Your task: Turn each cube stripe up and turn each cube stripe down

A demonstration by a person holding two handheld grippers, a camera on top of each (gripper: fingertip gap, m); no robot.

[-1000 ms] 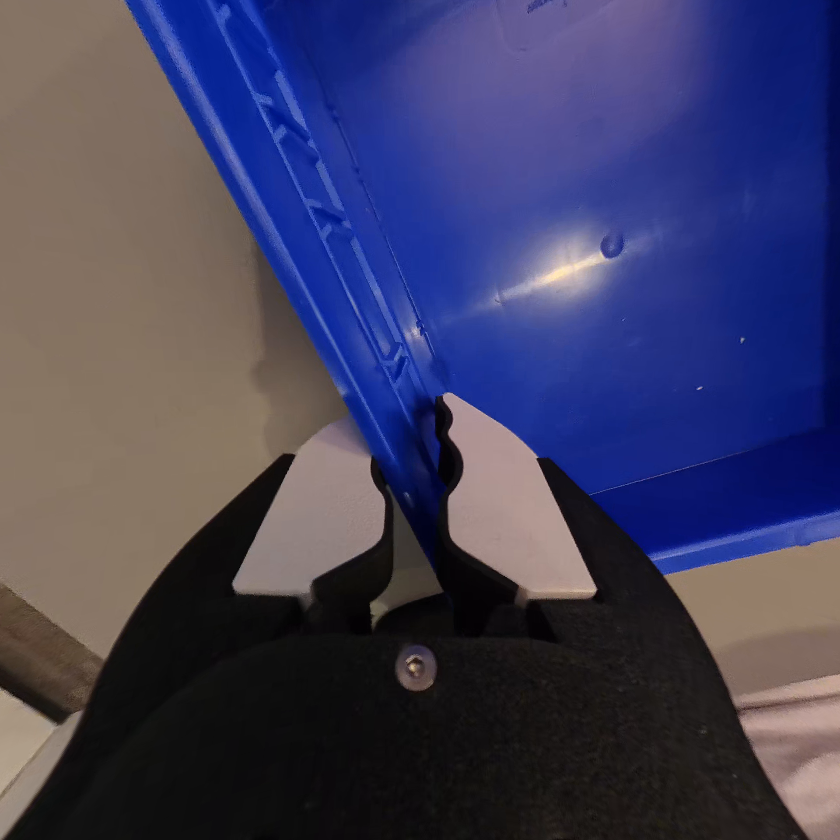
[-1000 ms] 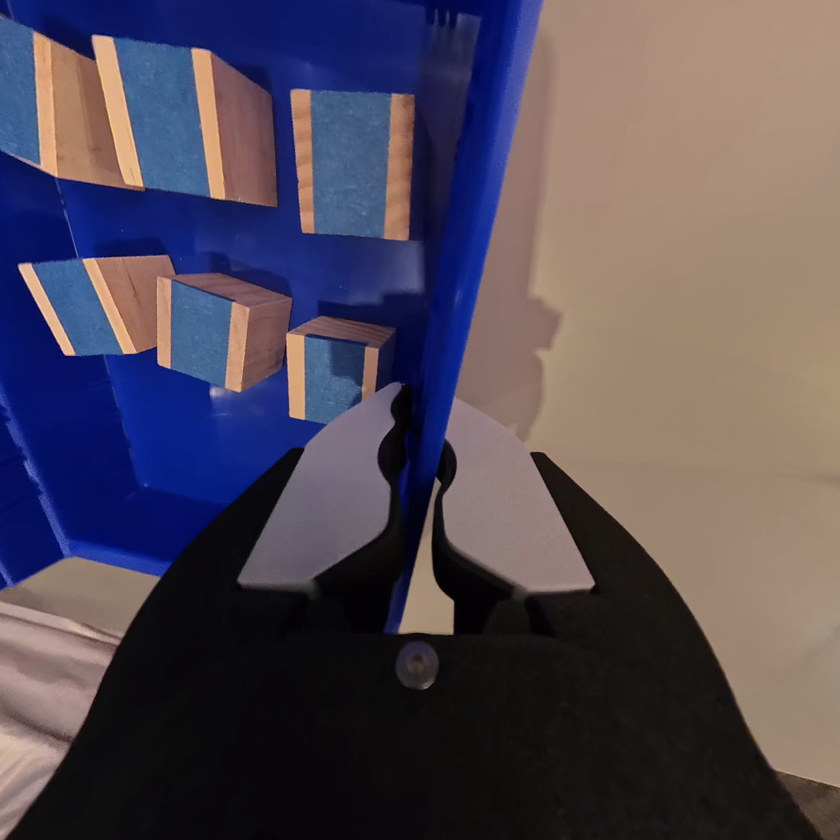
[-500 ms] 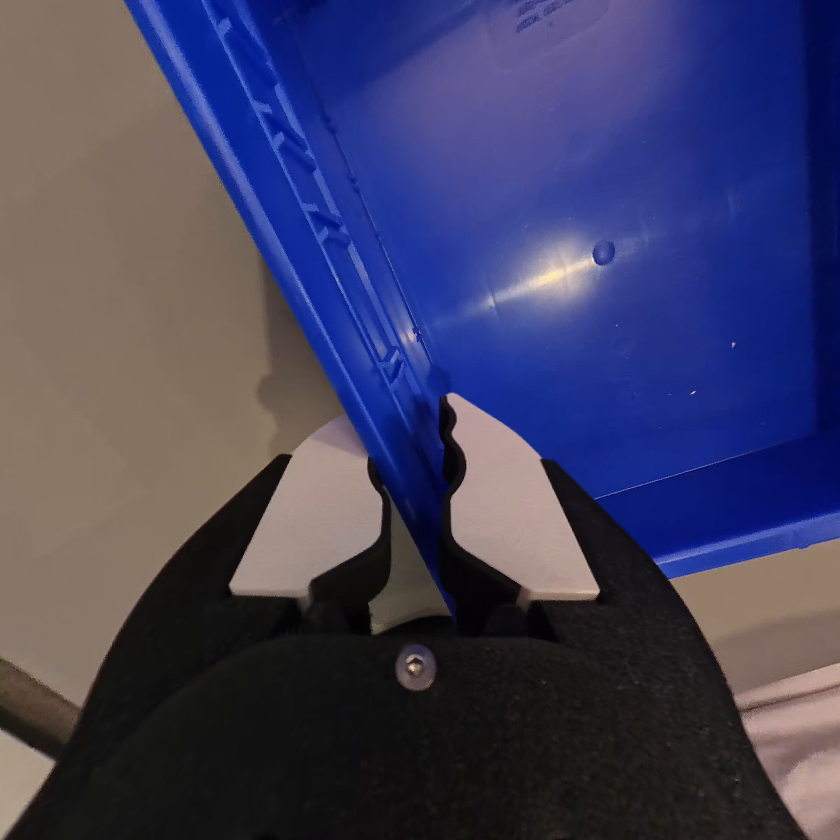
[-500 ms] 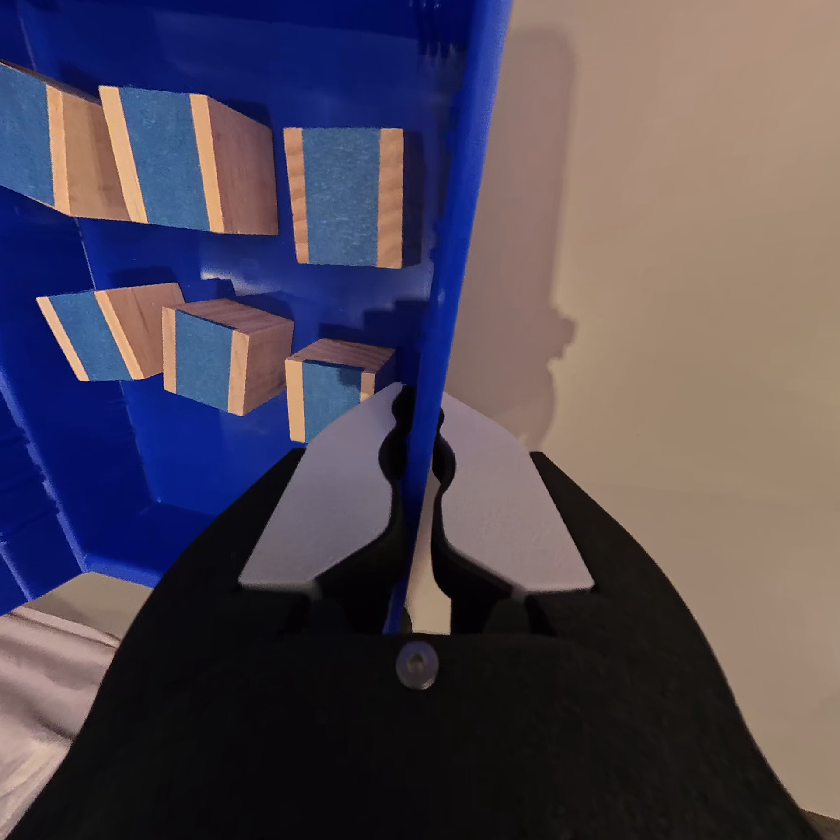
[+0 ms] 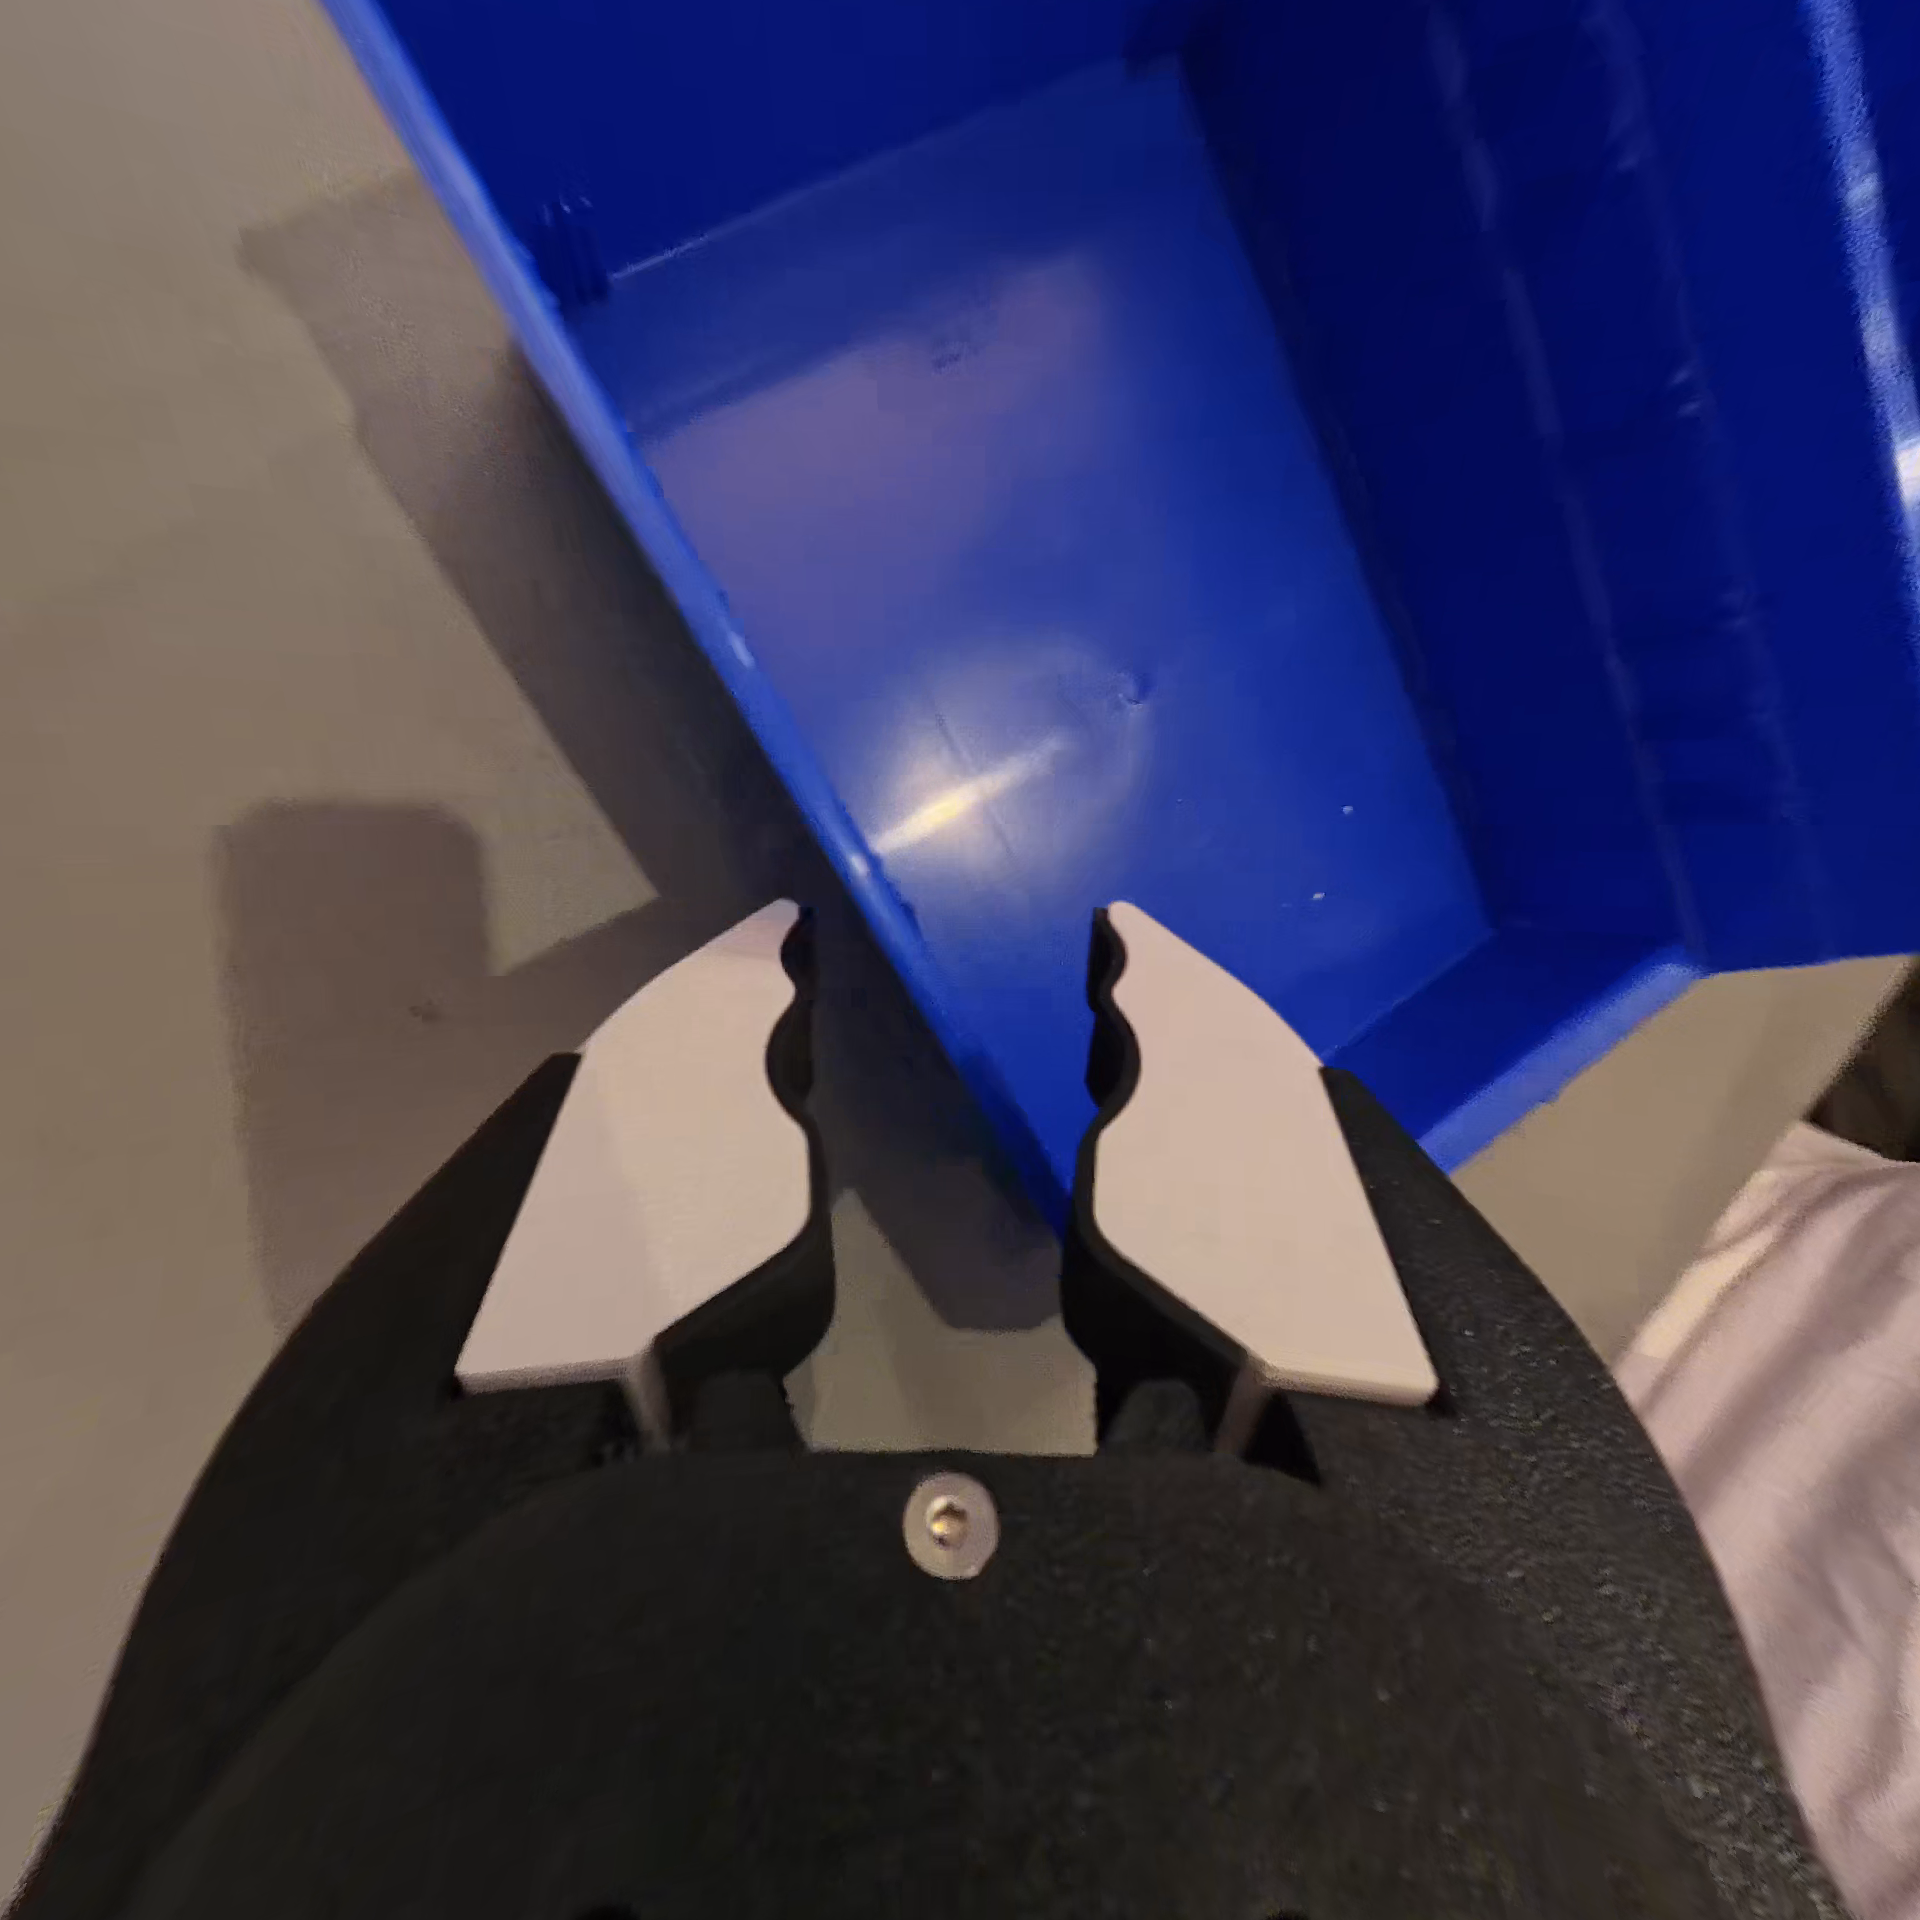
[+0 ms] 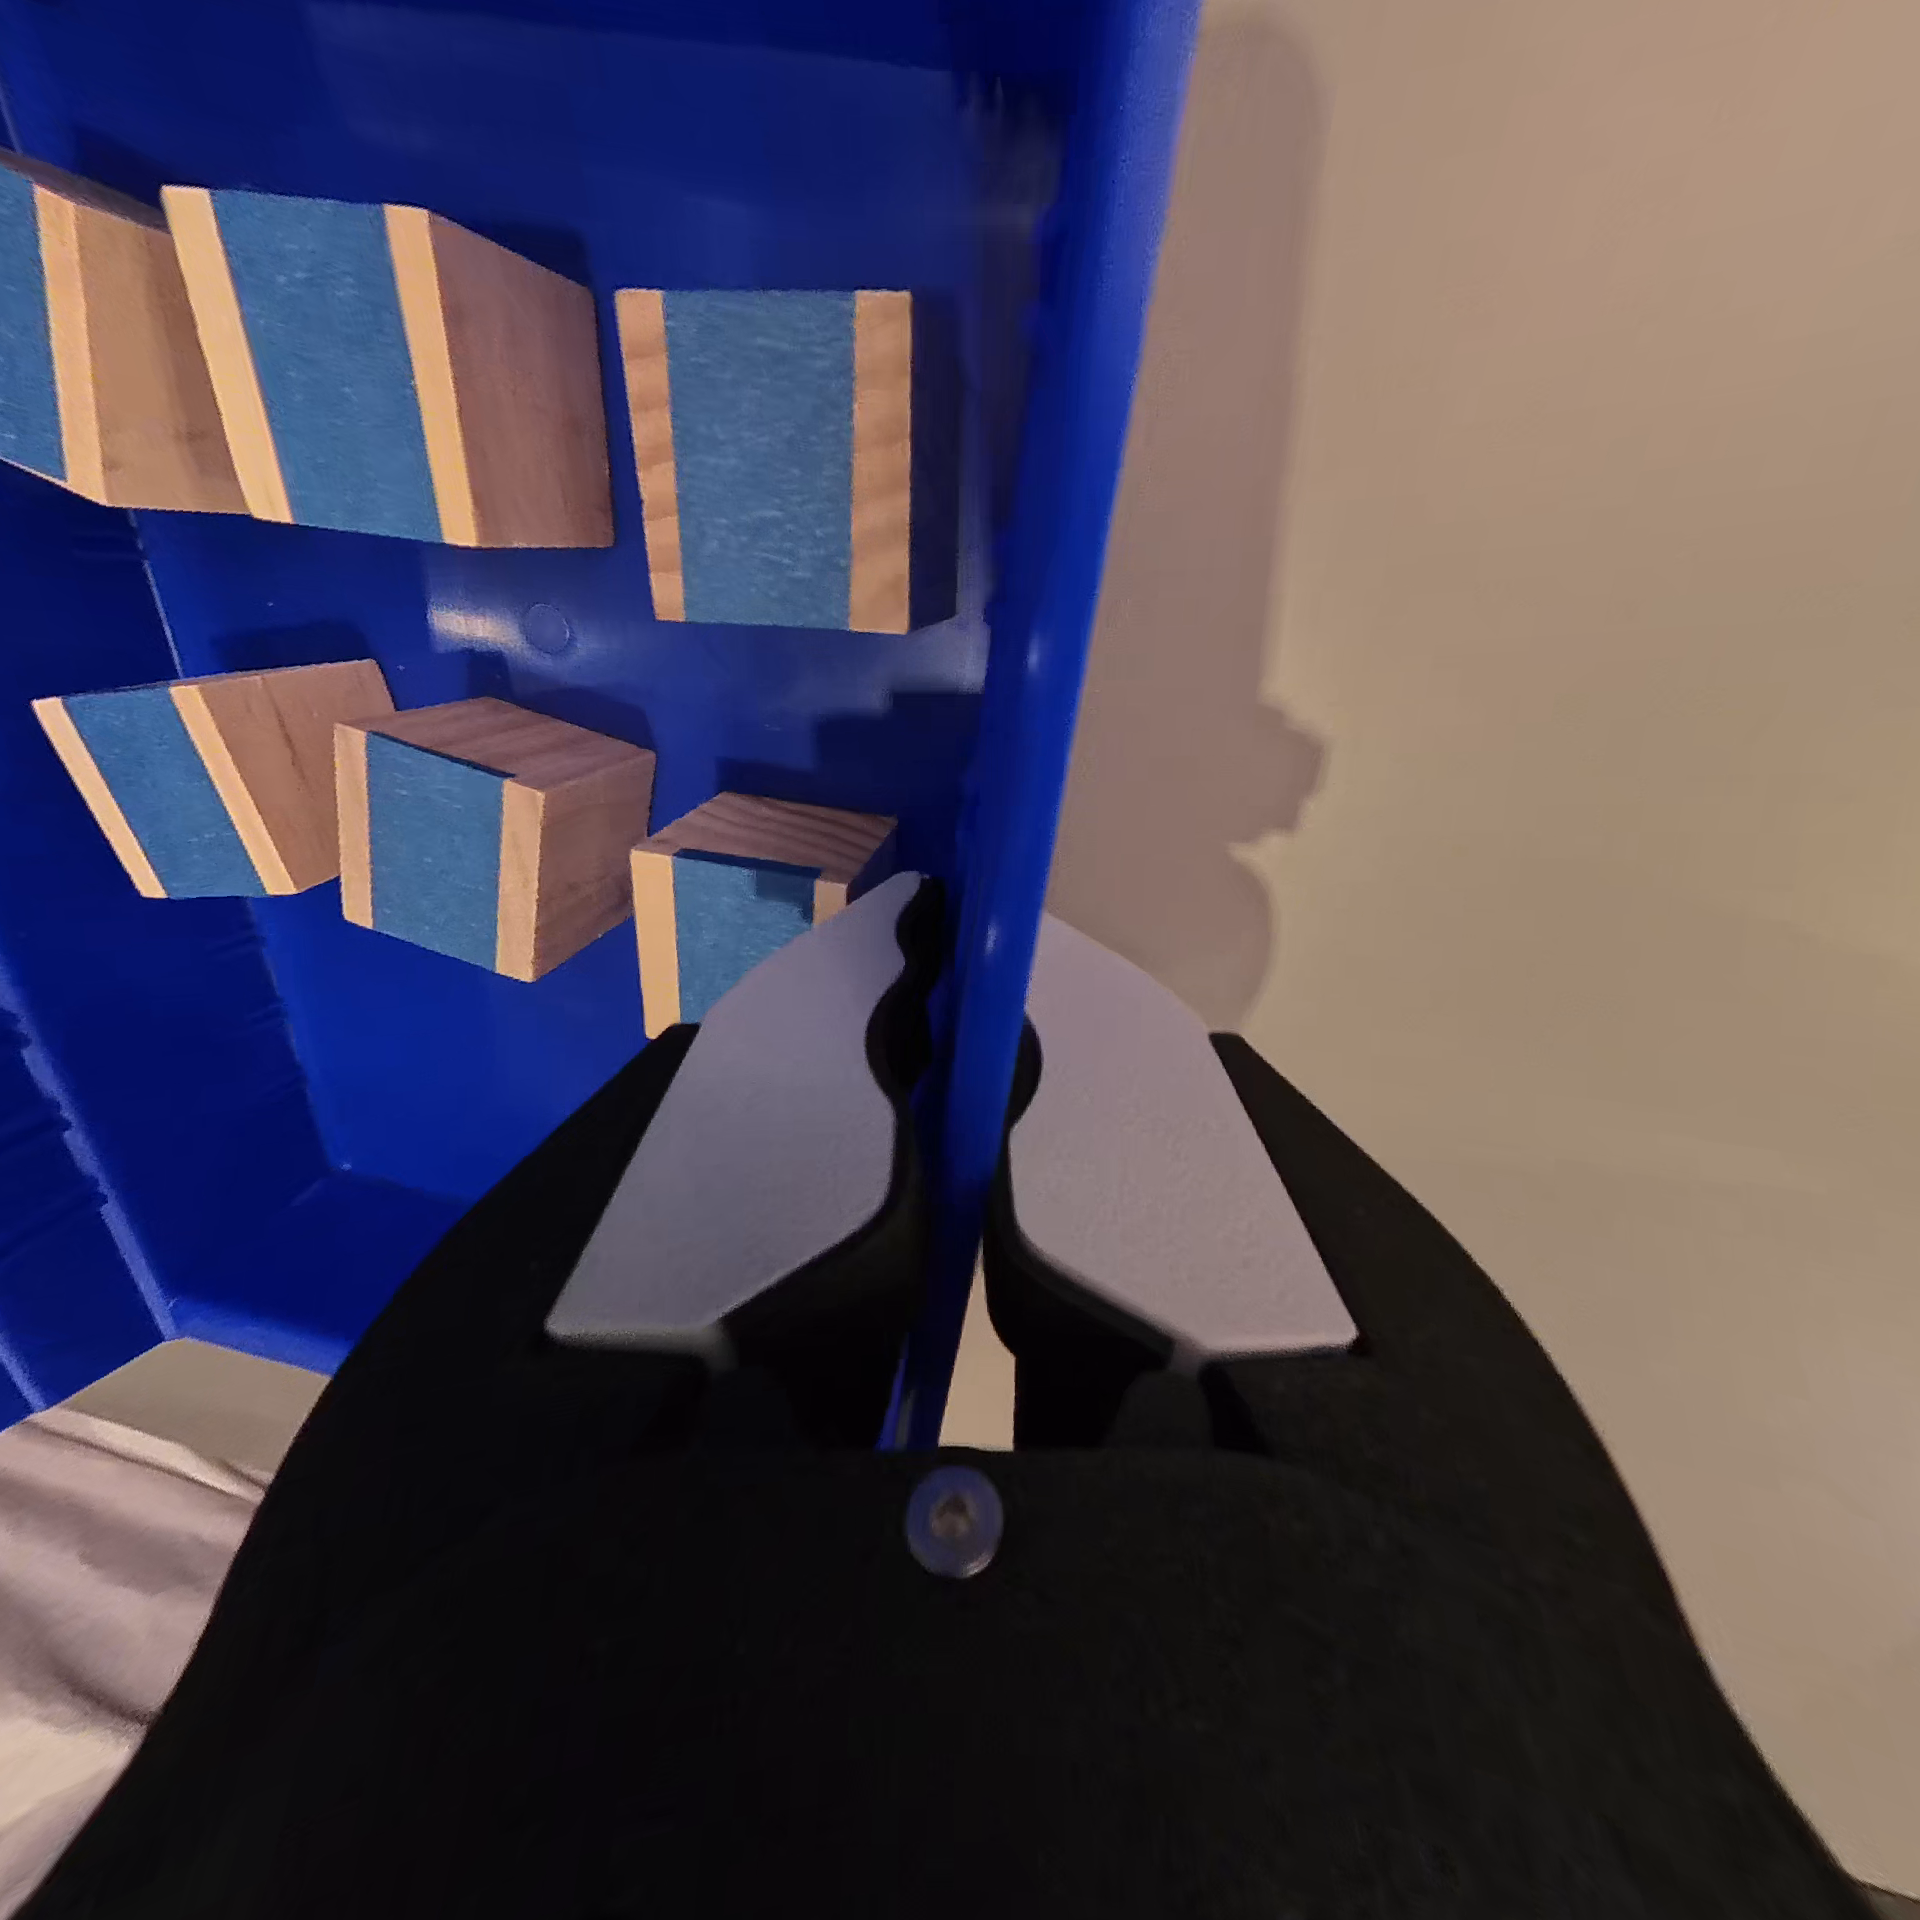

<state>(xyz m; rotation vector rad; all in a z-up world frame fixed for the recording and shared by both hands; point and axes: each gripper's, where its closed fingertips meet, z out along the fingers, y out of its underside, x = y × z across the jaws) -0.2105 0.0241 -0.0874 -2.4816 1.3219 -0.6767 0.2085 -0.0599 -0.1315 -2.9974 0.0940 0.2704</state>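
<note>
- My right tongs (image 6: 971, 925) clench the blue bin's (image 6: 1081, 436) side wall; six stripe-up cubes (image 6: 774, 457) sit inside, near that wall.
- My left tongs (image 5: 951, 920) are released, straddling the opposite wall untouched.
- Before letting go, I'd settle the bin flat on the desk (image 6: 1558, 623).

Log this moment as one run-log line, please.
left tongs: open, astride blue bin wall | right tongs: shut on bin wall | six cubes visible, stripes facing the camera
</note>
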